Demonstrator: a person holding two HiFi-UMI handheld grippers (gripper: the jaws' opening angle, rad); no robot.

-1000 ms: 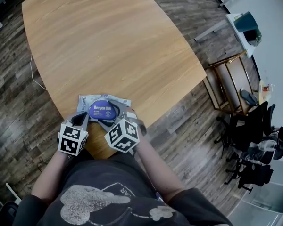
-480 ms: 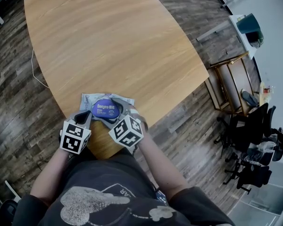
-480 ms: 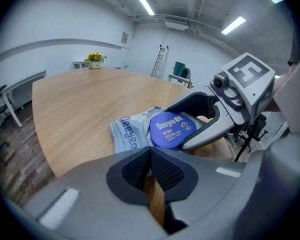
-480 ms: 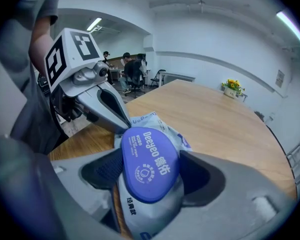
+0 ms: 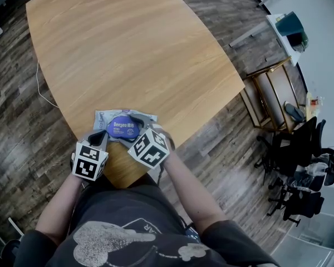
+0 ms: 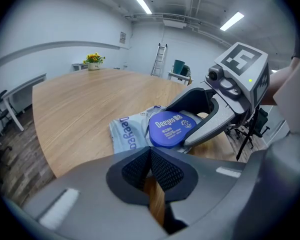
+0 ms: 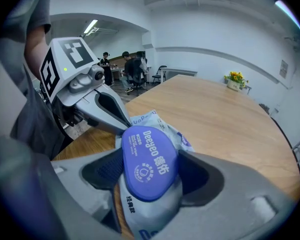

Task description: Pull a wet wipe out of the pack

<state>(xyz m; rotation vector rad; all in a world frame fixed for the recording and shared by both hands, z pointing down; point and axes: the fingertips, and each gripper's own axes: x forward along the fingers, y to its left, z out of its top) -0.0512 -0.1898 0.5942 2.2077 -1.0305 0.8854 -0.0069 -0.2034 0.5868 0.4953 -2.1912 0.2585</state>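
A grey wet wipe pack (image 5: 102,117) with a blue oval lid (image 5: 122,128) lies on the wooden table (image 5: 128,49) close to its near edge. My right gripper (image 5: 131,130) reaches over it from the near right. In the right gripper view the lid (image 7: 149,156) fills the gap between the jaws of my right gripper (image 7: 150,166), and both pads press its sides. My left gripper (image 5: 102,134) is shut and empty, its tip just short of the pack's near-left edge (image 6: 121,134). In the left gripper view my left gripper (image 6: 150,152) points at the lid (image 6: 171,129).
The table's near edge runs right under both grippers, with wood-plank floor beyond it. A pot of yellow flowers (image 6: 94,59) stands at the table's far end. A wooden cart (image 5: 273,96) and office chairs (image 5: 292,160) stand to the right.
My right gripper has edged forward over the pack and rolled slightly. The left gripper has stayed where it was.
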